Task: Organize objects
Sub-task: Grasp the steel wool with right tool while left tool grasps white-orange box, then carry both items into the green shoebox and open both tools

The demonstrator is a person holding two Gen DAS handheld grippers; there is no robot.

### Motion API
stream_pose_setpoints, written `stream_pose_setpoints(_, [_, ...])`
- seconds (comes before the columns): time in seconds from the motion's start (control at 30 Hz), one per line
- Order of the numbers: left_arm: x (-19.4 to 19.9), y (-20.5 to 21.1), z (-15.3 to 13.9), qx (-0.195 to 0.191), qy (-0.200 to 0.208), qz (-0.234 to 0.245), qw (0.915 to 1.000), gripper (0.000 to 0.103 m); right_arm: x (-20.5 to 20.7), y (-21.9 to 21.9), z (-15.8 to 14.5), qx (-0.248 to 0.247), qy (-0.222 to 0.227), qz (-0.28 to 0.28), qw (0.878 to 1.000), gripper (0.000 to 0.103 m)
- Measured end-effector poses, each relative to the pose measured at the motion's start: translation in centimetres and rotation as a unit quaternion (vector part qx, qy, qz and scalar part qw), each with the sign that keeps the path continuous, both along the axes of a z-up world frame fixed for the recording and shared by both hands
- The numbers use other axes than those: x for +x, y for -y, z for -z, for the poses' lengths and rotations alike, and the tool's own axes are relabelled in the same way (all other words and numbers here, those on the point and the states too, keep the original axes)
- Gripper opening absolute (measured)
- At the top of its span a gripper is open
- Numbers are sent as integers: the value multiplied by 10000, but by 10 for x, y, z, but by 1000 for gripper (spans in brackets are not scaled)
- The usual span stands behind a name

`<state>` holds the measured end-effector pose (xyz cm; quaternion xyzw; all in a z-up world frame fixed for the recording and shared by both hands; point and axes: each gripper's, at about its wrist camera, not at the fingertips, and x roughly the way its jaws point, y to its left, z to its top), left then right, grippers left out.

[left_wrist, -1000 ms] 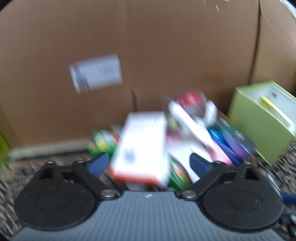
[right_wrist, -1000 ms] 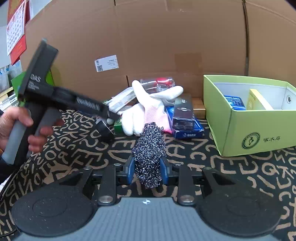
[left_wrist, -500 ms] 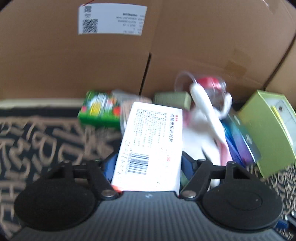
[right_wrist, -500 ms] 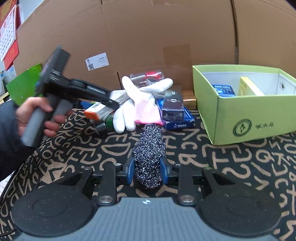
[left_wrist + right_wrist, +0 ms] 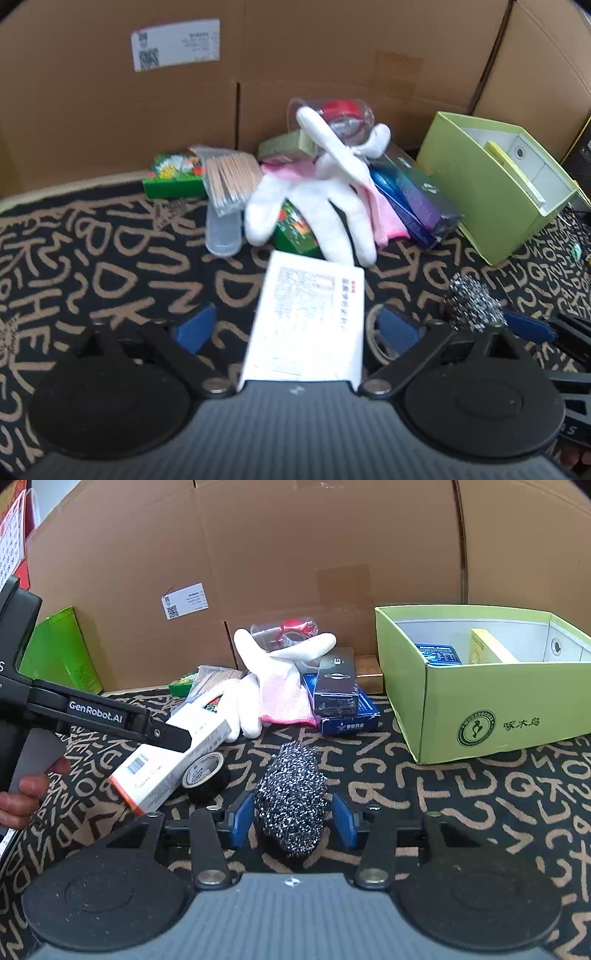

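Shifted off the pile, white box [image 5: 308, 317] overhangs letter-patterned cloth [image 5: 92, 266] before cardboard wall [image 5: 332, 55].

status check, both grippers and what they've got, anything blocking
Left gripper opening, white medicine box loose between the jaws. Right gripper opening around steel wool scrubber. Tape roll beside the white box; green box unobstructed.

White box [image 5: 306, 321] print blurred; near end hidden behind gripper body.
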<state>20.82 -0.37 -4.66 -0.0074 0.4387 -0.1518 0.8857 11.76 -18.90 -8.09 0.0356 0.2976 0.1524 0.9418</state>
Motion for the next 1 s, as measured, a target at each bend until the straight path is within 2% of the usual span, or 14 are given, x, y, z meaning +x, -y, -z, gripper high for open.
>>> stream_pose_setpoints(0.03, [-2, 3, 2, -29, -71, 71, 9999, 84, 2, -1, 1, 11, -1, 4, 10000, 51])
stream_pose_setpoints(0.1, [-6, 9, 5, 30, -77, 168, 9998, 85, 5, -2, 2, 29, -33, -3, 10000, 51])
stream_pose_setpoints(0.17, [-10, 16, 8, 305, 7, 234, 9993, 93, 6, -4, 3, 36, -46, -40, 10000, 50])
stream_pose_setpoints(0.23, [-14, 17, 12, 519, 11, 185, 9985, 89, 6, -4, 5, 74, -78, -82, 9999, 43])
stream_pose_setpoints(0.27, [-16, 15, 12, 473, -37, 227, 9986, 85, 5, -3, 6, 98, -97, -102, 9999, 42])
stream_pose_setpoints(0.43, [-26, 8, 11, 425, -33, 271, 9987, 82, -8, 1, 4, 50, -46, -168, 9998, 39])
stream_pose_setpoints(0.53, [-28, 10, 8, 387, -14, 271, 9989, 73, -7, 2, 5, 89, -52, -129, 9999, 37])
stream_pose_setpoints(0.63, [-34, 9, 6, 333, -57, 269, 9991, 72, -12, 3, 3, 159, 2, -149, 9998, 36])
stream_pose_setpoints(0.7, [-41, 8, 6, 371, -8, 311, 9988, 73, -19, 6, 0, 193, 72, -151, 9997, 36])
stream_pose_setpoints(0.77, [-48, 7, 8, 458, 25, 378, 9982, 84, -25, 9, -3, 189, 139, -124, 9996, 36])
stream_pose_setpoints(0.83, [-55, 4, 10, 501, 63, 444, 9977, 86, -27, 13, -6, 189, 171, -82, 9996, 36])
stream_pose_setpoints(0.93, [-63, -1, 7, 299, -8, 509, 9983, 95, -28, 17, -7, 218, 191, -41, 9996, 36])
stream_pose_setpoints(1.0, [-68, -5, 5, 260, -19, 594, 9979, 95, -28, 18, -6, 258, 179, -31, 9995, 36])
